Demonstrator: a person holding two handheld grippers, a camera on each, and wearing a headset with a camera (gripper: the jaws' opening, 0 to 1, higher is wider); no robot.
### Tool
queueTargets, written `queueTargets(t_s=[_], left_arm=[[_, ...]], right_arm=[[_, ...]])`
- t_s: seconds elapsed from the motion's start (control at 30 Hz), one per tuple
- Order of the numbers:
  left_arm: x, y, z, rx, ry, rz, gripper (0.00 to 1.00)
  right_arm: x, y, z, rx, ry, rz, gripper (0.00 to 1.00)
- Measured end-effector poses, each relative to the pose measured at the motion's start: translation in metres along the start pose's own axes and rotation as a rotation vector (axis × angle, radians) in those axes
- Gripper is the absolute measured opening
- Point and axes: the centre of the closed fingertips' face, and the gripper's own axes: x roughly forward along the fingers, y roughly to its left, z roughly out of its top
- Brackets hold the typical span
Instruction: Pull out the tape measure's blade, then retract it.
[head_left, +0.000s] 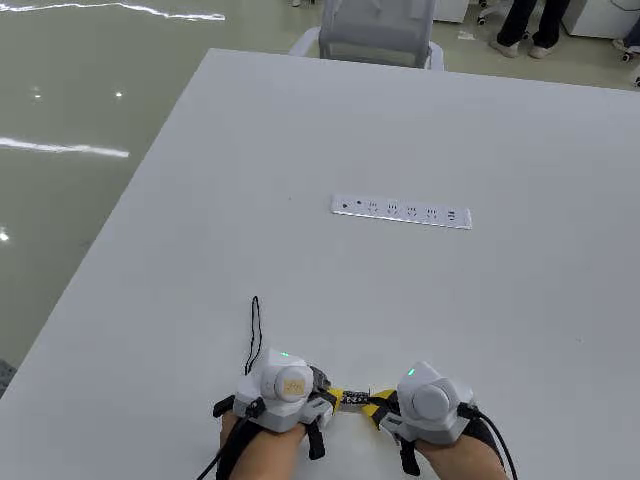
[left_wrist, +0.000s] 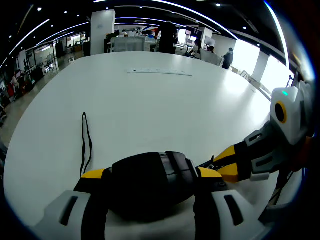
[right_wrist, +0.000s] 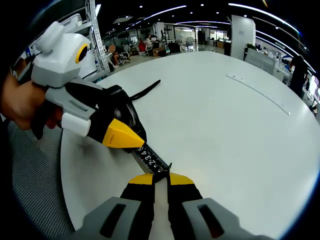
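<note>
A black tape measure case (left_wrist: 150, 182) sits between the yellow-tipped jaws of my left gripper (left_wrist: 150, 175), which is shut on it; the left gripper (head_left: 318, 392) is at the table's near edge. A short stretch of blade (right_wrist: 150, 159) with printed numbers runs out of the case (right_wrist: 117, 112) to my right gripper (right_wrist: 160, 179), which is shut on the blade's end hook. In the head view the blade (head_left: 353, 398) spans the small gap between the left gripper and the right gripper (head_left: 377, 404). The case's black wrist cord (head_left: 254, 333) lies on the table behind the left gripper.
A white power strip (head_left: 401, 211) lies flat near the middle of the white table (head_left: 300, 180). A grey chair (head_left: 375, 30) stands at the far edge, and a person's legs (head_left: 528, 25) show beyond it. The table's left edge (head_left: 110, 235) drops to a shiny floor.
</note>
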Motion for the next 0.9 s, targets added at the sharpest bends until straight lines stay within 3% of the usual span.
queueTargets(t_s=[0.9], left_arm=[[-0.0010, -0.0001, -0.0005, -0.003, -0.003, -0.017, 0.67]], right_arm=[[0.0059, 0.0076, 0.0044, -0.005, 0.003, 0.016, 0.07]])
